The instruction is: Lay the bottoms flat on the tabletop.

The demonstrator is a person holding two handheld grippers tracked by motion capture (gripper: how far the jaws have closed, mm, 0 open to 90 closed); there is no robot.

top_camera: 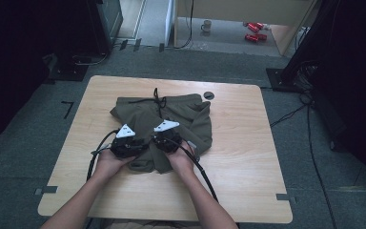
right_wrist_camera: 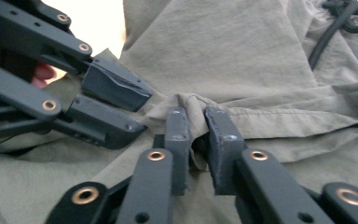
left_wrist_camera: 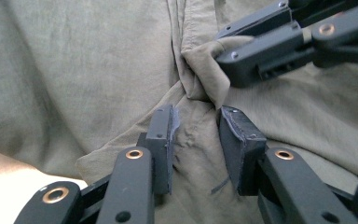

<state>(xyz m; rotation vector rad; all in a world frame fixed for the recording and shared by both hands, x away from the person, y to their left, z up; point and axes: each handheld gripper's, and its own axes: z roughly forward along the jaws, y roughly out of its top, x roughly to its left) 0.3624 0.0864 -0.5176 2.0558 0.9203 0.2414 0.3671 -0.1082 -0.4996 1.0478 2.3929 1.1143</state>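
Two forearms reach in from the near table (top_camera: pixel 248 191) edge, each hand holding a gripper over olive shorts (top_camera: pixel 190 119) lying mid-table, drawstring (top_camera: pixel 158 99) at the far side. The right gripper (right_wrist_camera: pixel 196 122) is clamped on a raised pinch of the near hem. The left gripper (left_wrist_camera: pixel 196 133), just beside it, straddles a fold with pads not pressing, likely readying a two-point lift for folding.

Bare tabletop (top_camera: pixel 248 143) around shorts (top_camera: pixel 190 119); grommet (top_camera: pixel 209 95) beyond
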